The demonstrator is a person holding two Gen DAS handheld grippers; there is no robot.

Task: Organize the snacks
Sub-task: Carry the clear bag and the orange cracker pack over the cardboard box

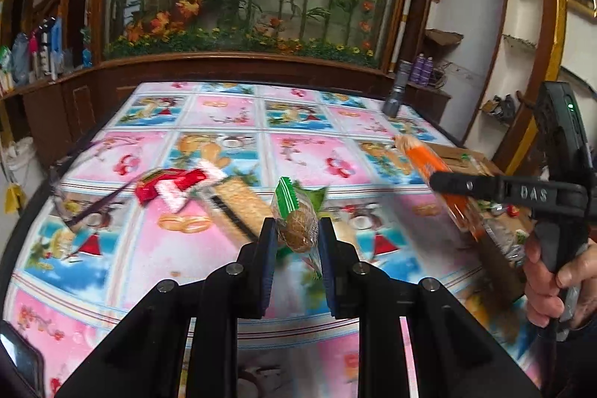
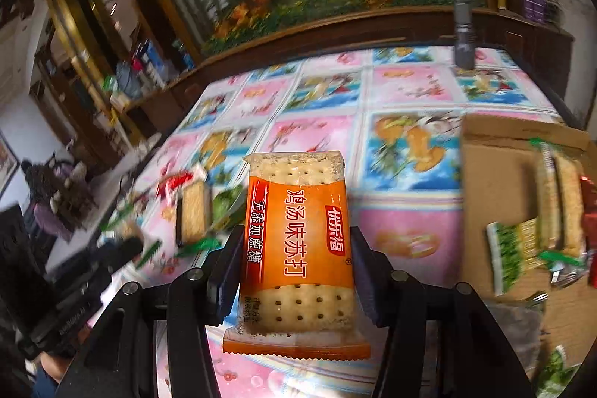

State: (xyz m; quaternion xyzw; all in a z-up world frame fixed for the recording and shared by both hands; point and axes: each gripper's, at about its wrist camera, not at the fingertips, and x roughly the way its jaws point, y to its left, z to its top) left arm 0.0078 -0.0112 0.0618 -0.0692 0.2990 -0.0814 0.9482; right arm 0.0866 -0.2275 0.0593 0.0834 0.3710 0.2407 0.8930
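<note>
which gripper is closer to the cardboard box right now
Right. The right gripper, clamped on the orange cracker pack, is right beside the cardboard box; the left gripper, holding a green-wrapped snack, is farther off over the tablecloth.

Counter (image 1: pixel 231 316) covered in a glossy cloth of pink and blue picture squares, dark edge along the left side.

Lying on it, left of centre: a red-and-white packet (image 1: pixel 169 187), and just beside it a clear pack of pale crackers (image 1: pixel 233 200); both blurred. Same pair shows in the right wrist view, red packet (image 2: pixel 175 183) and crackers (image 2: pixel 194 213), with green wrappers (image 2: pixel 224 202) around them.

Far right corner: a grey torch (image 1: pixel 396 92) standing upright.

Right edge: a cardboard box (image 2: pixel 496 181) resting on the cloth, open, with green-and-white snack packs (image 2: pixel 518 248) inside.
</note>
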